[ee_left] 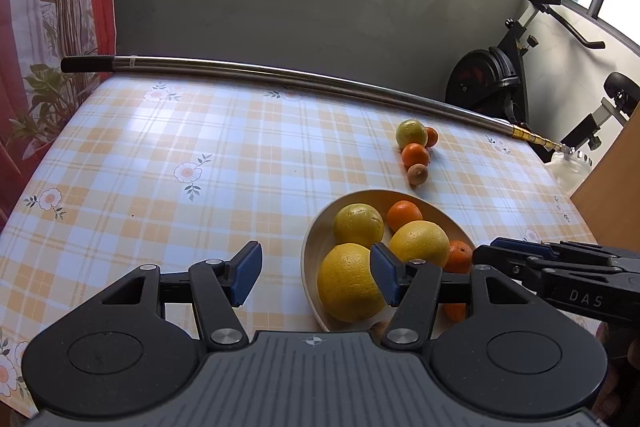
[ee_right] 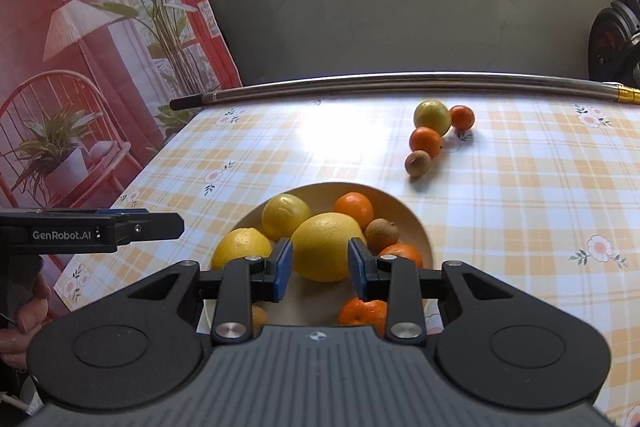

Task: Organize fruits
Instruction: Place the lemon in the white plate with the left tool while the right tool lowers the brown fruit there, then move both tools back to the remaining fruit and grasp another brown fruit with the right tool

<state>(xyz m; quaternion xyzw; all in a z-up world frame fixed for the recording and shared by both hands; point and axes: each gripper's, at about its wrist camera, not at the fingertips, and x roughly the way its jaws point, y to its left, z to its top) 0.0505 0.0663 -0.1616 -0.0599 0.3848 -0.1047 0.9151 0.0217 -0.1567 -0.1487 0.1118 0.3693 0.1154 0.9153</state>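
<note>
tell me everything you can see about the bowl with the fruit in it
The bowl is a shallow, round, pale cream dish, smooth and matte, possibly wood or plastic. It sits upright on the checked tablecloth, just ahead of both open grippers. It holds three large yellow citrus fruits, several small oranges and a brown kiwi-like fruit. Its near rim is hidden behind the right gripper. Nothing grips it.

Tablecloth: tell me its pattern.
The tablecloth shows orange-and-white plaid checks with small flower prints, clearest in the right wrist view.
</note>
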